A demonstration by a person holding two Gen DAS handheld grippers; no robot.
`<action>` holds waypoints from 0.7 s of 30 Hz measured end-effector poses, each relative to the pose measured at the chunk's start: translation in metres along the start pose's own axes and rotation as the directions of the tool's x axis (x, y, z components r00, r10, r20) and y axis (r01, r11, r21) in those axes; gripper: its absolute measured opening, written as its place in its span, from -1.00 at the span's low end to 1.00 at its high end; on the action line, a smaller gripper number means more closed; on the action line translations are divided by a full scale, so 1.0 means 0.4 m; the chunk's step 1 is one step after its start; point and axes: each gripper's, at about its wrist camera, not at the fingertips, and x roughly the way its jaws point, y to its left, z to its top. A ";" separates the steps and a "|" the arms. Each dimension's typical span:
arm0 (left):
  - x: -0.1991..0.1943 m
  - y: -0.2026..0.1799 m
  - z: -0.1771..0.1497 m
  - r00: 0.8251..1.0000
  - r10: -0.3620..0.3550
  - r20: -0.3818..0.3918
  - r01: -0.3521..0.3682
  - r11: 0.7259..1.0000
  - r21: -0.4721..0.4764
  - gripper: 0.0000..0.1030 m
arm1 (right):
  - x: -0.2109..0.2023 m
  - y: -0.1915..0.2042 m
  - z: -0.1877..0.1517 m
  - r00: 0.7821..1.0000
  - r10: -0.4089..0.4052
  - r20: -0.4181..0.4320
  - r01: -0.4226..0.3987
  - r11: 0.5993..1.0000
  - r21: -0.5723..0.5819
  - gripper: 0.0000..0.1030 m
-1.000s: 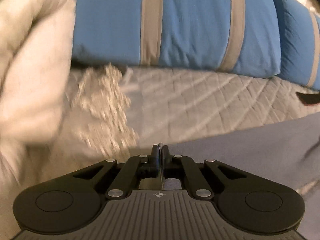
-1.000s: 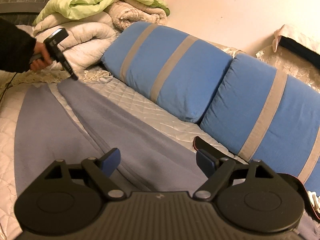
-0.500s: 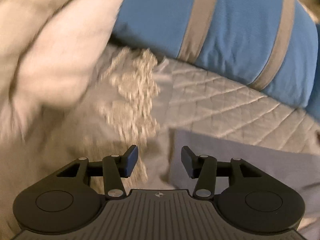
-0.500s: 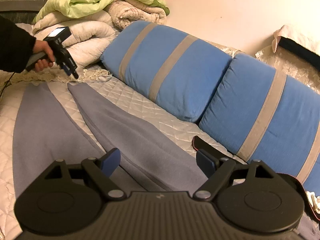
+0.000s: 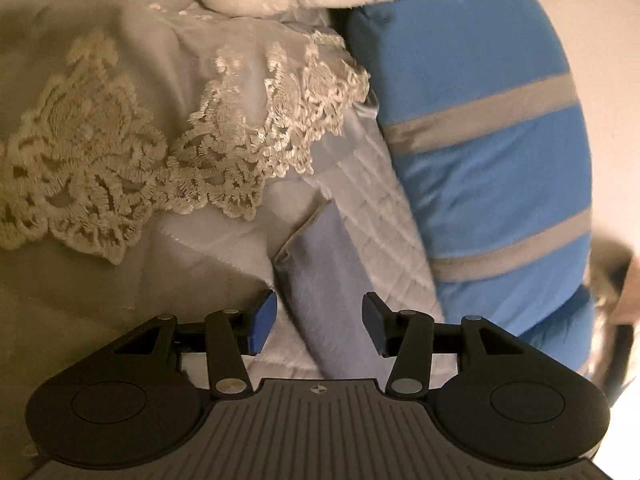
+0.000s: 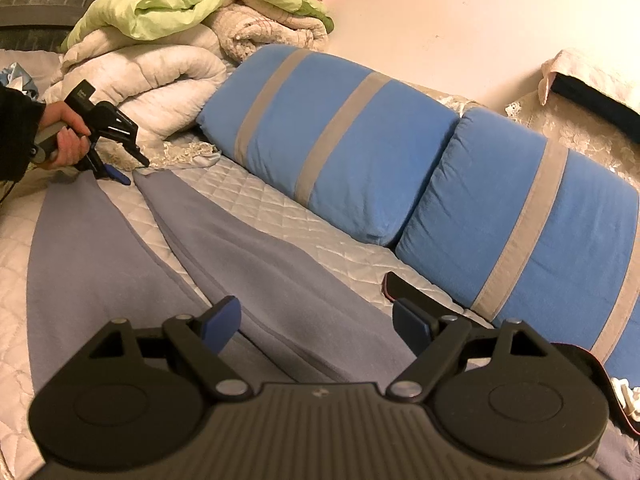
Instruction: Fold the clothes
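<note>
Since 1 s ago, left gripper (image 5: 319, 322) went from pressed together on the cloth to spread wide w/ nothing pinched, and it swung so the blue cushion now sits to its right. Grey-blue trousers (image 6: 224, 248) lie flat on the quilted bedcover (image 6: 280, 208): 2 legs, fanned apart in a V. One leg's cuff end (image 5: 320, 248) lies just ahead of and between the left gripper's 2 blue pads (image 5: 262, 322), not touching either. Lace trim (image 5: 192, 160) ahead-left of that gripper.

Right gripper (image 6: 316, 322) also spread, holding nothing; upper part of the trousers directly ahead/below its fingers. Ahead-right of it: 2 blue cushions (image 6: 332, 136), each w/ 2 grey stripes. Far ahead-left: pile of bedding (image 6: 172, 40), 1 green quilt on top, and the person's left hand (image 6: 66, 142) on the other tool. Dark red-edged item (image 6: 404, 288) just beyond the right finger; can't tell what it is.
</note>
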 end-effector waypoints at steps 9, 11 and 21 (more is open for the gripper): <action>0.034 -0.016 -0.011 0.999 -0.016 0.039 0.017 1.000 -0.016 -0.34 | 0.001 0.015 -0.008 1.000 0.022 -0.012 -0.022 1.000 0.008 0.76; 0.043 -0.002 -0.010 1.000 -0.001 0.022 0.002 0.999 -0.046 -0.92 | -0.003 0.023 -0.014 0.999 0.033 -0.014 -0.033 0.999 0.010 0.76; -0.013 -0.106 0.015 0.989 0.117 0.091 -0.133 0.974 0.184 -0.94 | -0.014 0.123 -0.043 0.992 0.119 -0.050 -0.122 0.991 -0.048 0.77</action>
